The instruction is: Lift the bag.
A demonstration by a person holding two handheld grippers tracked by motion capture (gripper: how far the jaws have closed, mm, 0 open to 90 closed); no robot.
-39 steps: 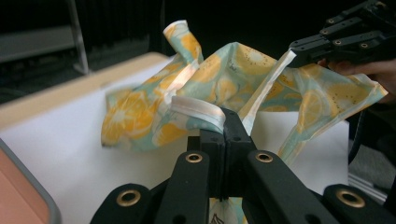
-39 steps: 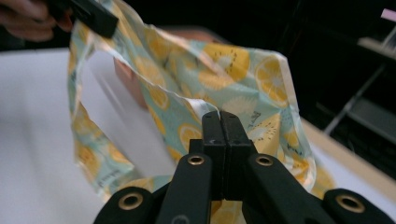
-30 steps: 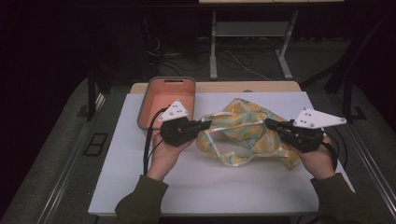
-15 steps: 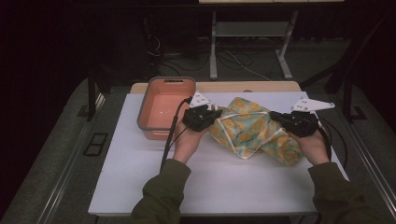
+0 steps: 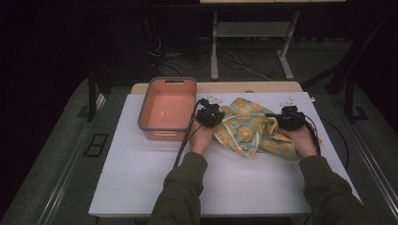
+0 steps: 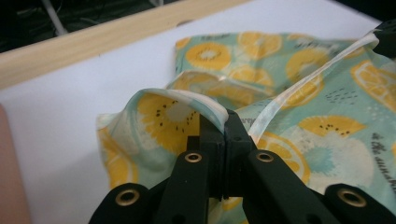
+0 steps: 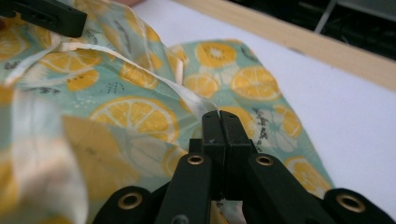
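A: Where's the cloth (image 5: 256, 132) sitting?

B: On the white table (image 5: 141, 183), right half, bunched up, just beside the orange tub (image 5: 167, 108) but not in it. I'm pinching one edge of it in my left gripper (image 5: 210, 114) and another edge in my right gripper (image 5: 287, 117). Both sets of jaws are clamped tight on fabric, no gap between them.

A: Step?

B: Looks like I'm folding it, bringing the held edge over and laying it down toward the far side of the table. Mid-fold, I'd say, since the cloth is lying doubled over itself with a raised ridge between my hands.

A: Next move?

B: Probably setting both edges flat and even, then letting go together. It calls for keeping the two hands level so the fold isn't going crooked, and not dragging the lower layer along.

A: Anything the gripper views are giving you that the high view isn't?

B: Yes. The left gripper view is showing the pale hem curling over my left gripper's (image 6: 226, 122) tips, so the bite is right at the edge. The right gripper view is showing the same pale hem running into my right gripper's (image 7: 219, 120) tips, plus the lemon-slice print. The high view is giving me the tub and my sleeves (image 5: 180, 192), which the close views are missing.
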